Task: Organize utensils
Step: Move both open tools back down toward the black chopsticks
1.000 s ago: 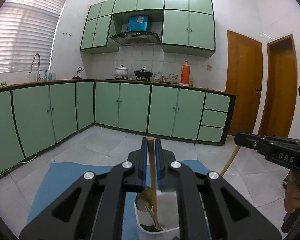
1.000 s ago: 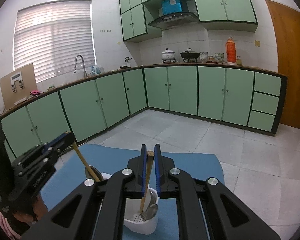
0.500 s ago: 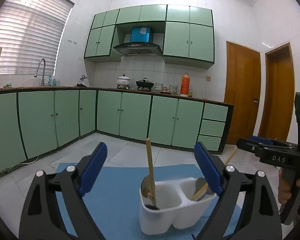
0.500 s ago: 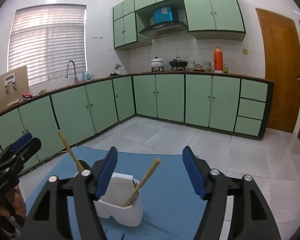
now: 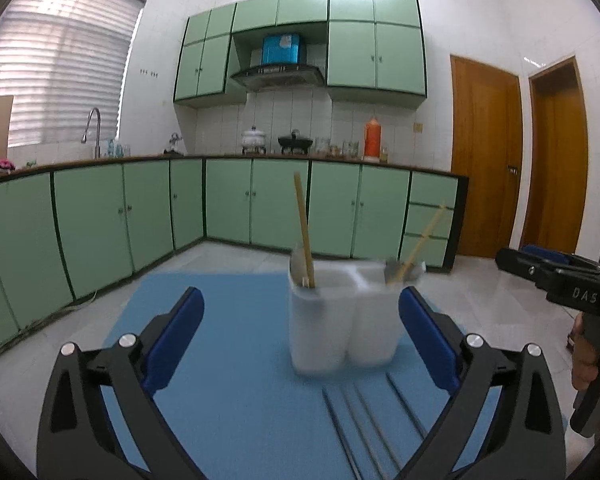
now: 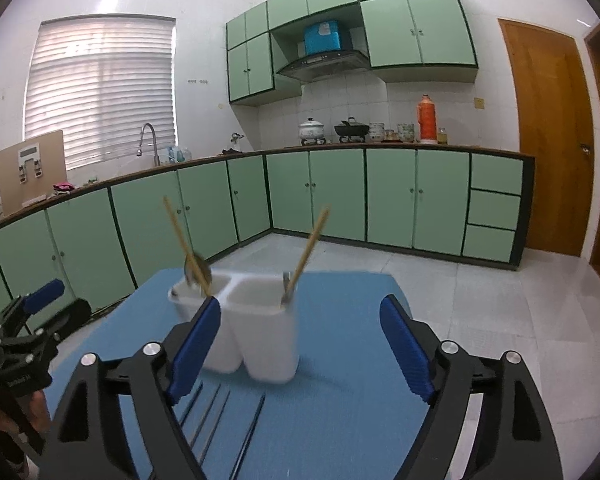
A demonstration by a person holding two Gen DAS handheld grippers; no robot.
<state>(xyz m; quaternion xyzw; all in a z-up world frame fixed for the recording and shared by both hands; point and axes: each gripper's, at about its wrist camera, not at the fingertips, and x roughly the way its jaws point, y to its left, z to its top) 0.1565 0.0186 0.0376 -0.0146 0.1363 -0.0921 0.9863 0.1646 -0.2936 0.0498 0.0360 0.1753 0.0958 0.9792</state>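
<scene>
A white two-compartment utensil holder [image 5: 342,320] [image 6: 256,328] stands on a blue mat [image 5: 236,380] [image 6: 340,360]. Each compartment holds a wooden-handled spoon: one [image 5: 303,232] in the left compartment, one [image 5: 420,244] in the right; they also show in the right wrist view [image 6: 180,236] [image 6: 310,242]. Several dark metal chopsticks [image 5: 372,428] [image 6: 220,420] lie on the mat in front of the holder. My left gripper [image 5: 300,344] is open and empty, just short of the holder. My right gripper [image 6: 300,344] is open and empty, also in front of it, and appears at the right of the left wrist view [image 5: 556,276].
The mat covers a table in a kitchen with green cabinets [image 5: 260,208]. Wooden doors [image 5: 484,160] are at the right. The left gripper and hand show at the lower left of the right wrist view [image 6: 20,332].
Both grippers let go of the wooden-handled spoons, opened wide and drew back from the holder. The spoons now stand in the compartments, and the chopsticks came into view.
</scene>
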